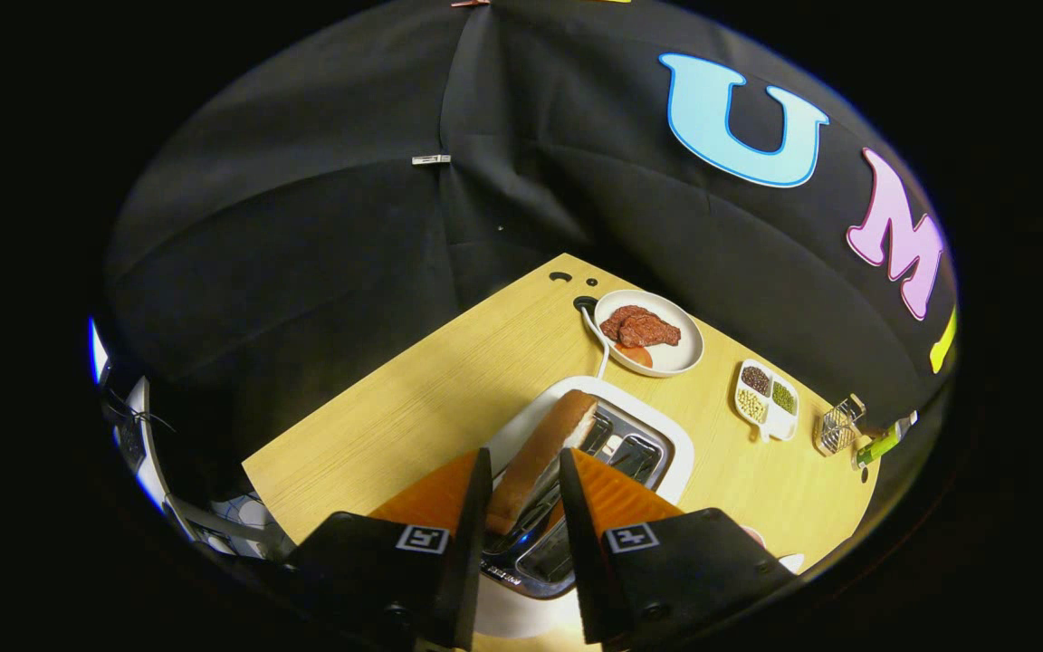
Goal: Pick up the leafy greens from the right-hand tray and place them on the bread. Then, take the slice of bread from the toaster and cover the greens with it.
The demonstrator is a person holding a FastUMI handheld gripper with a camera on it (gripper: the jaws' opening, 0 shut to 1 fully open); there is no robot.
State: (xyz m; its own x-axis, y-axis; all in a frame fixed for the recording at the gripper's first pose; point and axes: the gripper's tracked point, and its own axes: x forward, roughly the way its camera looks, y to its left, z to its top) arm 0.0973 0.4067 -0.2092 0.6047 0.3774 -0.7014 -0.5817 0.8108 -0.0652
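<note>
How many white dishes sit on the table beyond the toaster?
2: a round plate with meat past the toaster, and a divided dish beside it. The gripper holds the bread slice.

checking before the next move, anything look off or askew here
Nothing spilled or damaged. The bread slice leans tilted over the toaster, which fits being lifted out; the gripper has a finger on each side of it. The plate and divided dish sit level.

Toaster (666, 435): on the table (413, 407).
Bread slice (540, 457): in the toaster's slot, between the tool (526, 471) fingers.
Plate (680, 358): beyond the toaster.
Divided dish (766, 398): right of the toaster.
</note>
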